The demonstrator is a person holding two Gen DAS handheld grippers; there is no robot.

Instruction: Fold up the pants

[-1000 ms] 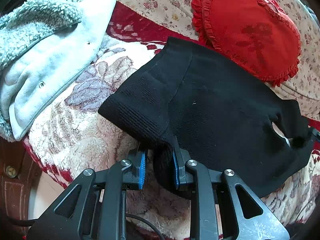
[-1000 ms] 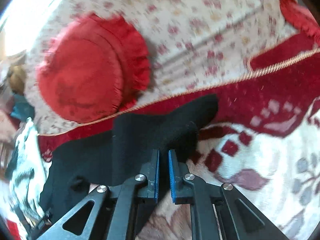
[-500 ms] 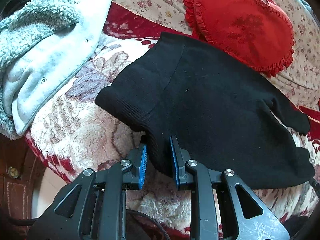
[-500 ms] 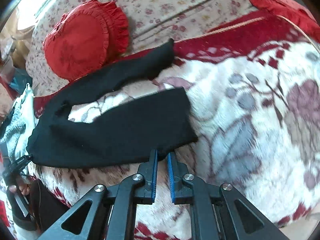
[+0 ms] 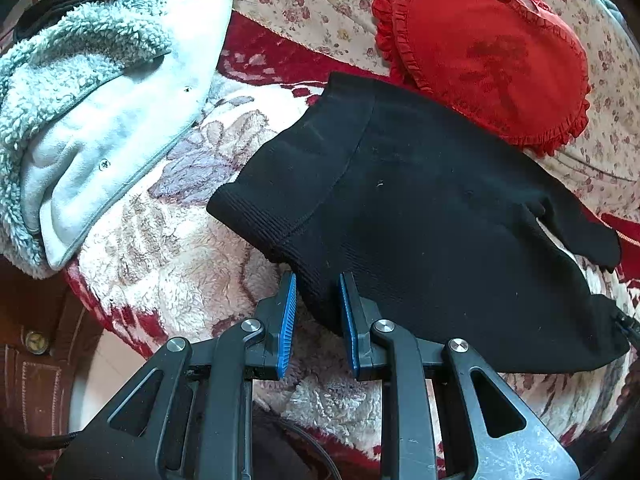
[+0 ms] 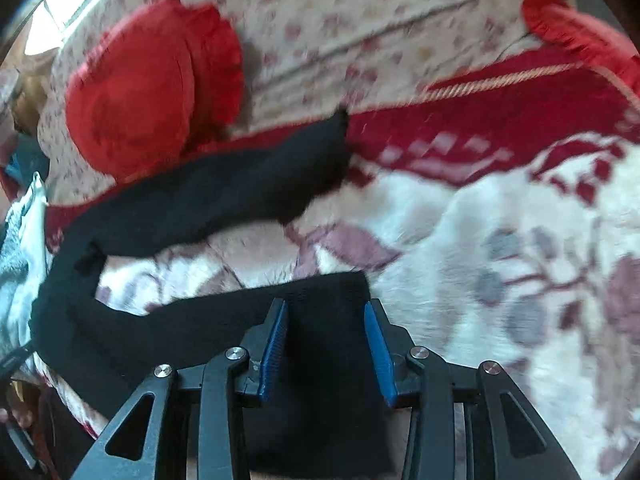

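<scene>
Black knit pants (image 5: 420,216) lie spread on a fleecy floral blanket (image 5: 168,240). In the left wrist view the waistband end is nearest. My left gripper (image 5: 316,292) has its blue-padded jaws around the waistband's near edge, part-closed on the bunched cloth. In the right wrist view the two legs (image 6: 224,196) lie apart, one far, one near. My right gripper (image 6: 326,320) is open, its jaws wide on either side of the near leg's cuff (image 6: 328,344), not squeezing it.
A red heart-shaped cushion (image 5: 492,48) lies behind the pants and also shows in the right wrist view (image 6: 148,88). A pale fleece jacket (image 5: 88,92) lies at the left. The blanket's front edge (image 5: 100,308) drops off near my left gripper.
My right gripper has opened from shut and now straddles the near leg's cuff. The left gripper keeps its hold at the waistband, and the pants lie flatter than a second ago.
</scene>
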